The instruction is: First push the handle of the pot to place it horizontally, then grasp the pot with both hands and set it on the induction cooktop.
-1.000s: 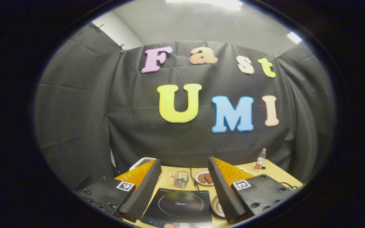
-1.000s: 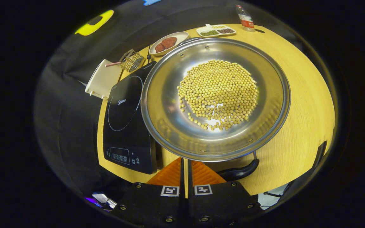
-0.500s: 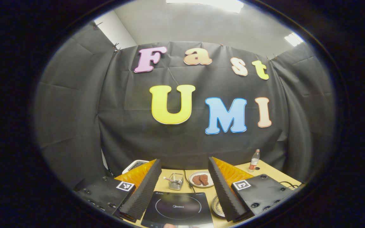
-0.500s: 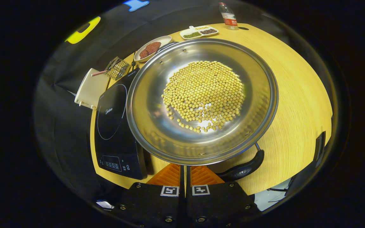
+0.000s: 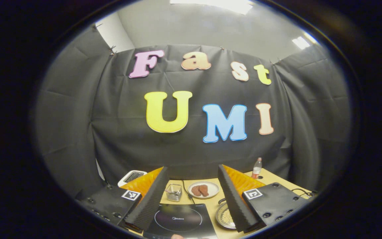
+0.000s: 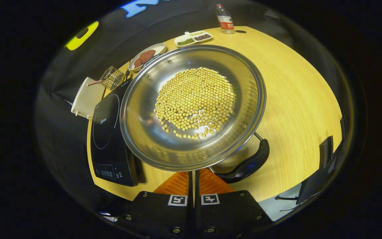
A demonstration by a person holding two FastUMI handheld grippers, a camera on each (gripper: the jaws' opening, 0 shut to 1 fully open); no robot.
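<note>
A wide steel pot (image 6: 144, 132) holding yellow beans (image 6: 194, 99) sits on the wooden table (image 6: 297, 99), just right of the black induction cooktop (image 6: 106, 132). Its black handle (image 6: 247, 165) sticks out at the near right, angled away from the rim. My right gripper (image 6: 192, 173) is shut, its tips at the pot's near rim beside the handle's base, with nothing seen between them. In the left gripper view, my left gripper (image 5: 192, 167) stands open, raised over the cooktop (image 5: 177, 220), with the pot (image 5: 224, 217) low on the right behind one finger.
A plate of brown patties (image 6: 146, 56), a divided dish of beans (image 6: 192, 38) and a bottle (image 6: 224, 21) stand at the table's far side. A wire basket (image 6: 111, 78) and a white device (image 6: 86, 98) lie beyond the cooktop. The table's edge runs close in front.
The pot's handle has swung out to the right, away from my right gripper's tips. The pot sits farther left in the right gripper view. The left gripper's view has turned slightly right.
</note>
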